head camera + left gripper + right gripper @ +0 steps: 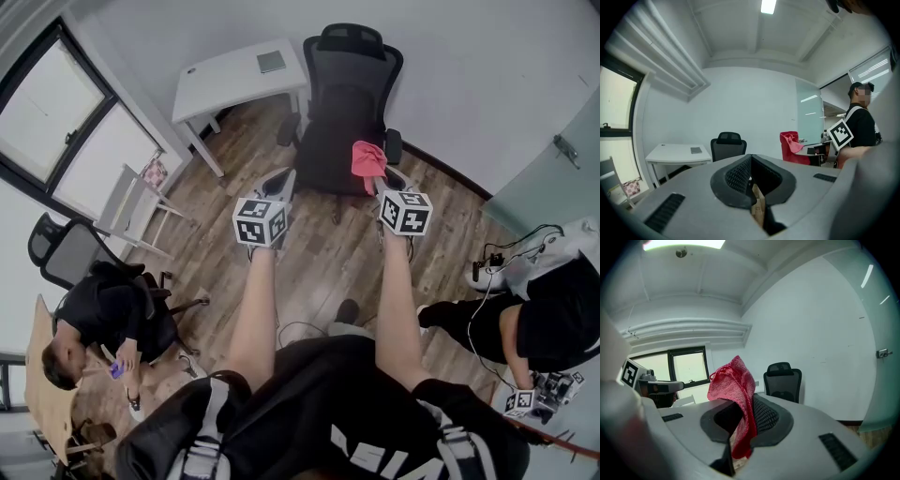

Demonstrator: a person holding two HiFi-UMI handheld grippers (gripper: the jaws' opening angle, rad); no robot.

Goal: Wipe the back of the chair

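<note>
A black mesh office chair (347, 103) stands by the far wall, its seat turned toward me and its headrest at the top. It also shows small and distant as the chair (728, 145) and the chair (783, 380). My right gripper (380, 180) is shut on a red cloth (367, 159) held just short of the seat's front edge. The cloth (736, 399) sticks up between the jaws of the right gripper (743, 404). My left gripper (279, 180) hangs level with it to the left. That left gripper (751, 164) is shut with nothing in it.
A white desk (239, 80) with a grey pad (271, 62) stands left of the chair. At the left are a white rack (141, 206), a second black chair (56, 248) and a seated person (103, 328). Another person (534, 319) and floor cables (497, 258) are at the right.
</note>
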